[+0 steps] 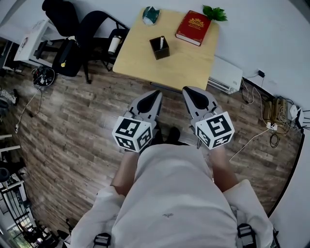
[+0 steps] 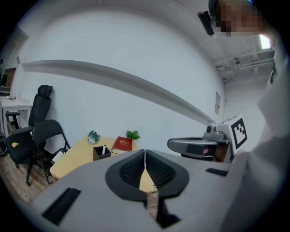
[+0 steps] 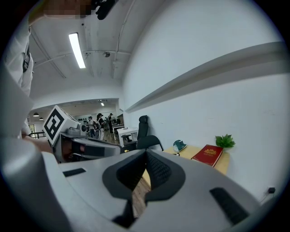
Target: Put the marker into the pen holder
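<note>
While upright inside the pen holder (image 1: 159, 51), one white marker (image 1: 162, 41).

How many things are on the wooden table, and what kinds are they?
red book: 1
black pen holder: 1
white marker, standing in the holder: 1
green plant: 1
teal object, too small to name: 1
Total: 5

Marker (image 1: 162, 42) stands in the pen holder (image 1: 158, 52) — red book (image 1: 193, 26) nearby.
</note>
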`<state>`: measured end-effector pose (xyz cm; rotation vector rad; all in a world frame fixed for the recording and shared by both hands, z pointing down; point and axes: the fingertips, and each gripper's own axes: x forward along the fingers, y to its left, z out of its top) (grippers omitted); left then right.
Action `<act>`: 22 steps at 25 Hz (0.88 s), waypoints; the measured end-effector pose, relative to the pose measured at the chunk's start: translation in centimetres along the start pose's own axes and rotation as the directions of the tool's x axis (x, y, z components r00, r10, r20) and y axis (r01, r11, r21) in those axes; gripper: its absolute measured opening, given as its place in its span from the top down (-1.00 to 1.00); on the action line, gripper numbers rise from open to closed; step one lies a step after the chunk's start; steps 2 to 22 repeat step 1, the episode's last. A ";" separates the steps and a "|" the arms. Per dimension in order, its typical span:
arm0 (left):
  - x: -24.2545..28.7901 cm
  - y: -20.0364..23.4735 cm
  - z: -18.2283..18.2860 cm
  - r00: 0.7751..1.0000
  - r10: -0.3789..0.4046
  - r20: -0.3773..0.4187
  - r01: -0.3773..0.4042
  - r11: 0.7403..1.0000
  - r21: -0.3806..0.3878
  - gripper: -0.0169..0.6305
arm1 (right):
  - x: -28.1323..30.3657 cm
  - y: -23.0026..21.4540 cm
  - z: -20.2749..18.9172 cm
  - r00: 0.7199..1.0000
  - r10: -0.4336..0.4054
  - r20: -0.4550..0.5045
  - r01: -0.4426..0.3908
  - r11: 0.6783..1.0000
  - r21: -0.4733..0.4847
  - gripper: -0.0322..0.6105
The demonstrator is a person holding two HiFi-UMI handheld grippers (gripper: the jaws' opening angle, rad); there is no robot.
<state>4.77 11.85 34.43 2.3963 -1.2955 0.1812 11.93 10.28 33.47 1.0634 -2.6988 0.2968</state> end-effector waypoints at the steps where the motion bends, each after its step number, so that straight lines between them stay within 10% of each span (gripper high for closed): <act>1: 0.0 -0.1 0.0 1.000 0.000 0.000 0.000 1.000 0.000 0.91 | 0.0 0.0 0.0 1.000 0.000 0.000 0.000 1.000 0.001 0.90; 22: 0.0 -0.1 0.0 1.000 0.000 0.000 0.000 1.000 0.000 0.91 | 0.0 0.0 0.0 1.000 0.000 0.000 0.000 1.000 0.001 0.90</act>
